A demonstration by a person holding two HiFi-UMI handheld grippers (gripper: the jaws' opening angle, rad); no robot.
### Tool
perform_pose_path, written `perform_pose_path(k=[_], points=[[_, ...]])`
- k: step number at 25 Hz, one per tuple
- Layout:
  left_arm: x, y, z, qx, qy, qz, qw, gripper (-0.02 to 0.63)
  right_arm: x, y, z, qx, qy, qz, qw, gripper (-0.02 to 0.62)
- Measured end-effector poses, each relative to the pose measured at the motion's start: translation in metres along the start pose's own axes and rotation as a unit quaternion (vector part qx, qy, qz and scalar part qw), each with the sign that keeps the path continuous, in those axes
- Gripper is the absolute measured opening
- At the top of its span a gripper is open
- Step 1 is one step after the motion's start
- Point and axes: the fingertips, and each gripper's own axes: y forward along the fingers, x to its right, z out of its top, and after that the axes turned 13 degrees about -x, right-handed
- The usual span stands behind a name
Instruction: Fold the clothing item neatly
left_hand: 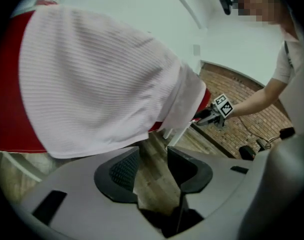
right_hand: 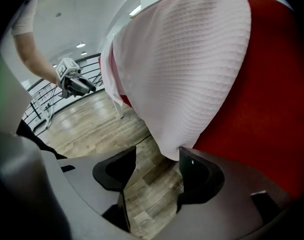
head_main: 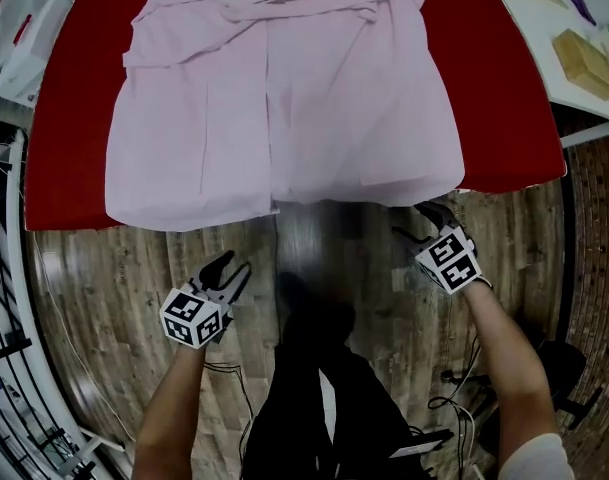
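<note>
A pale pink ribbed garment lies spread on a red-covered table, its hem hanging over the near edge. My left gripper is below that edge over the wood floor, open, with only floor showing between its jaws; the hem hangs ahead and above it. My right gripper sits just under the garment's right hem corner, open wide. That corner dangles at the tip of its right jaw, not pinched. Each gripper shows in the other's view: right, left.
A white surface with wooden blocks adjoins the table at the upper right. Papers and boxes sit at the upper left. A black railing runs along the left. Cables trail on the floor by my legs. A white table leg stands under the edge.
</note>
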Motion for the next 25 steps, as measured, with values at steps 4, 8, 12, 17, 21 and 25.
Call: perform_pose_path(k=[4,8,12,17,21,25], points=[[-0.078,-0.036,-0.021,-0.002,-0.039,0.084,0.9957,0.19,0.015,0.007,-0.005,-0.012,0.011,-0.006,1.0,0.244],[-0.135,-0.065,-0.034,-0.006,-0.064,0.14,0.9881,0.221,0.018,0.016,0.0,-0.019,0.002,-0.007,1.0,0.244],[-0.17,-0.075,-0.034,-0.017,-0.064,0.164,0.9843,0.244,0.027,0.022,0.008,-0.02,0.006,-0.011,1.0,0.244],[-0.197,-0.077,-0.034,-0.033,-0.056,0.171,0.9831,0.267,0.032,0.03,0.011,-0.026,0.014,-0.013,0.999,0.244],[-0.203,-0.069,-0.035,-0.062,-0.026,0.155,0.9856,0.287,0.033,0.035,0.012,-0.031,0.012,-0.011,0.999,0.243],[-0.201,-0.055,-0.028,-0.073,-0.004,0.13,0.9888,0.29,0.033,0.041,0.016,-0.033,0.012,-0.011,0.999,0.242]])
